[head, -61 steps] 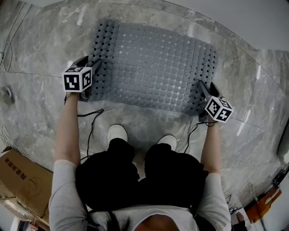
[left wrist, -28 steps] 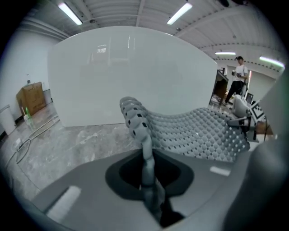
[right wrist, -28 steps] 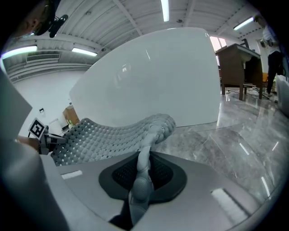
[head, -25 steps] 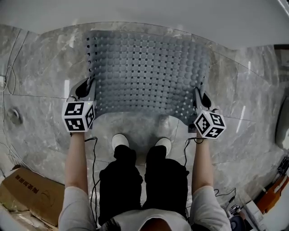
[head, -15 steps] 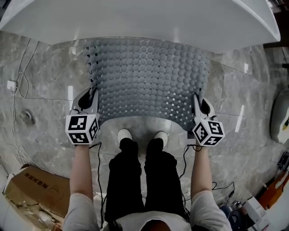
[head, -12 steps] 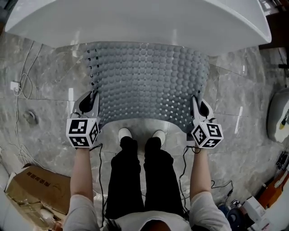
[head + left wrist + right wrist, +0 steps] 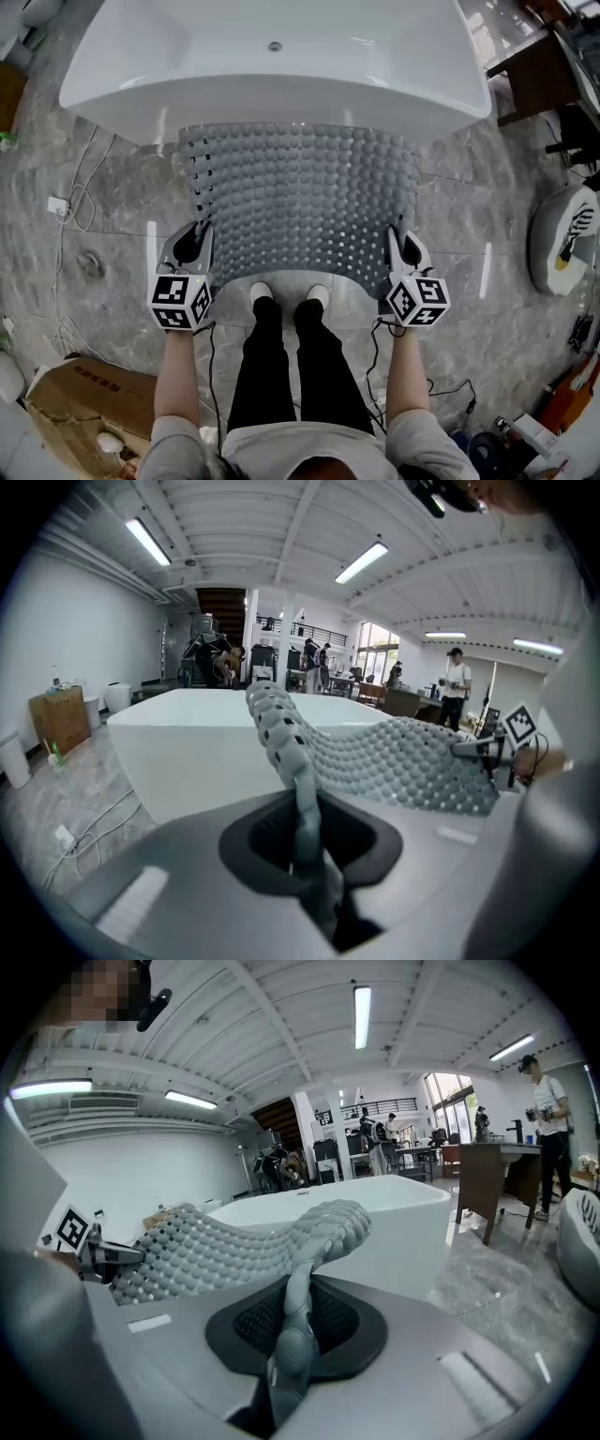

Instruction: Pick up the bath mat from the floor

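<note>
Jaws of the left gripper (image 7: 201, 242) pinching the near left edge of the bath mat (image 7: 305, 197), its thin rubbery rim squeezed between dark textured pads; jaws of the right gripper (image 7: 399, 246) pinching the near right edge likewise. Grey mat, studded with round bumps and pierced by square holes, sags between the two, raised in front of the smooth white oval bathtub (image 7: 281, 75). Veined grey marble floor (image 7: 103, 197) flanks the tub.
</note>
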`<action>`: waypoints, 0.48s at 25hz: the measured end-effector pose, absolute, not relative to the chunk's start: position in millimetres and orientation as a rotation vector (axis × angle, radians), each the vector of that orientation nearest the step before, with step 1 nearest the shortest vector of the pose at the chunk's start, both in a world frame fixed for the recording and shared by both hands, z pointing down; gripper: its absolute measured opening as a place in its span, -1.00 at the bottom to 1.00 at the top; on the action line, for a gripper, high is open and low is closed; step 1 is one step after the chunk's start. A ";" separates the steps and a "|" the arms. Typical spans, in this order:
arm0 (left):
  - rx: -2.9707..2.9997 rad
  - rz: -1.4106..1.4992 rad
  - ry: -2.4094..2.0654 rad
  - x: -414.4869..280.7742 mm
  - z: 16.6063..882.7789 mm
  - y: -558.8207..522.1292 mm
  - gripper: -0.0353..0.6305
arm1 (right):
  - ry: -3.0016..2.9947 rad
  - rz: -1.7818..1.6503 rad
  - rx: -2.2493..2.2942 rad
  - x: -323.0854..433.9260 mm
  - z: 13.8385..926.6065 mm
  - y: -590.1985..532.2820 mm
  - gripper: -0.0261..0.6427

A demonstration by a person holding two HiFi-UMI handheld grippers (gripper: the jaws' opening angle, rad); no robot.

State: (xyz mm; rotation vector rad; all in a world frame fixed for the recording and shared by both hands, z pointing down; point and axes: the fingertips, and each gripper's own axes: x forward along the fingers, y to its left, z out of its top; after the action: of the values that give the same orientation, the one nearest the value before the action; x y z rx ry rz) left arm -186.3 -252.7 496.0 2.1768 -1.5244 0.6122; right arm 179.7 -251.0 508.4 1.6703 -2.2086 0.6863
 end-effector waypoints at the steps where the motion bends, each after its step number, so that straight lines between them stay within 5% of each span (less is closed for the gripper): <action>1: 2.183 0.604 -1.526 -185.0 477.2 -250.5 -0.76 | -2.212 0.687 1.679 180.5 489.2 -248.9 -0.82; 12: 2.267 0.535 -1.561 -177.7 309.6 -220.8 -0.76 | -2.258 0.621 1.736 182.5 322.5 -212.2 -0.82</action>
State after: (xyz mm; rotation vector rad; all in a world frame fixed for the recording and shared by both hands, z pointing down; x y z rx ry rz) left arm -177.7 -220.8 309.6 2.2668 -1.5612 0.5348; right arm 182.5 -212.2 322.5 1.7359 -2.2581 0.6212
